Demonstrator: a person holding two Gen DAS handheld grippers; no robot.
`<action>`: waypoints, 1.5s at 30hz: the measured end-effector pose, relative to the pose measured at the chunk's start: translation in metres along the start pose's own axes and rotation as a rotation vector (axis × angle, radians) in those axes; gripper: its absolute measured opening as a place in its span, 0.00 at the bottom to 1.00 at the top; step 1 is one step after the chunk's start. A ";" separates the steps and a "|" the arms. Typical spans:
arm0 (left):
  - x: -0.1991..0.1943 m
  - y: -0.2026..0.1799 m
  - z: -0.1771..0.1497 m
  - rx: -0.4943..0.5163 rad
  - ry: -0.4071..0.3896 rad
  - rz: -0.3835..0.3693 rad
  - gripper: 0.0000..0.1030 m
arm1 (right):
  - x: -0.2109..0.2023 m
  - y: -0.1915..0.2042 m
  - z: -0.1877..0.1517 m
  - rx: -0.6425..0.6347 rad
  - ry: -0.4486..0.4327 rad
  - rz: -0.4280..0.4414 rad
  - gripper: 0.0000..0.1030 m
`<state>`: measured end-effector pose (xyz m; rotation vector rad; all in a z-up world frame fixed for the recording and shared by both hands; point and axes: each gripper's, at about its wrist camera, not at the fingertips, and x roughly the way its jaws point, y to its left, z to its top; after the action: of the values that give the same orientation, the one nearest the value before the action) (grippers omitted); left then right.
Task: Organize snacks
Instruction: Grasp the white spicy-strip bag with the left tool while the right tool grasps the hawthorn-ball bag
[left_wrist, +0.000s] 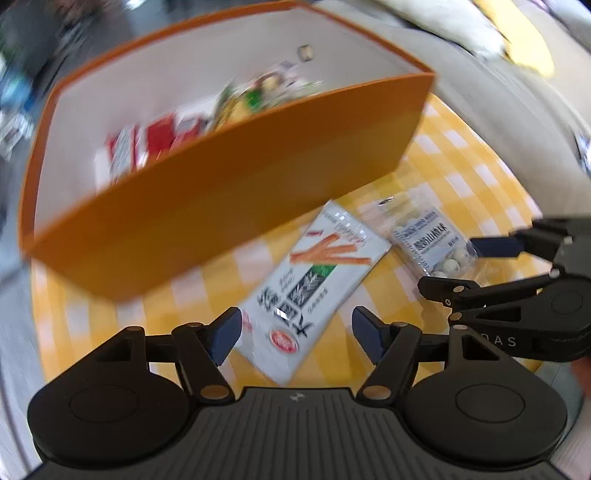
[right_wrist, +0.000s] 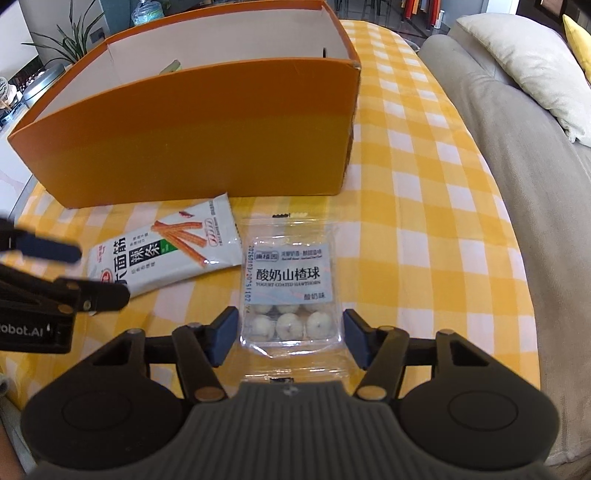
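Observation:
An orange box (left_wrist: 229, 206) (right_wrist: 192, 144) stands on the yellow checked cloth, with several snack packets inside (left_wrist: 159, 140). In front of it lie a white spicy-strip packet (left_wrist: 310, 288) (right_wrist: 166, 251) and a clear packet of yogurt hawthorn balls (left_wrist: 428, 243) (right_wrist: 288, 288). My left gripper (left_wrist: 297, 334) is open, its fingers on either side of the white packet's near end. My right gripper (right_wrist: 288, 334) is open, its fingers on either side of the hawthorn packet. The right gripper also shows in the left wrist view (left_wrist: 461, 266), and the left gripper in the right wrist view (right_wrist: 96, 273).
The yellow checked cloth (right_wrist: 424, 229) covers a round table. A beige sofa (right_wrist: 517, 122) with a cushion (right_wrist: 532, 62) runs along the right. Plants and a jar (right_wrist: 147, 11) stand behind the box.

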<state>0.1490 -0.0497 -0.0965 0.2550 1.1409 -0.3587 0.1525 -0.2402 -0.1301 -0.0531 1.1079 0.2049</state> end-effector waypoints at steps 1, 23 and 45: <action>0.001 -0.002 0.003 0.035 -0.002 -0.001 0.80 | 0.000 0.000 0.000 -0.001 0.001 0.005 0.58; 0.053 -0.006 0.017 0.279 0.033 -0.124 0.82 | 0.010 -0.006 0.015 0.038 -0.011 0.047 0.60; 0.041 -0.007 -0.011 -0.084 0.043 0.007 0.83 | 0.004 -0.004 0.005 0.010 -0.013 0.030 0.61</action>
<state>0.1518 -0.0578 -0.1390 0.1940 1.1943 -0.2995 0.1595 -0.2427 -0.1319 -0.0257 1.0969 0.2261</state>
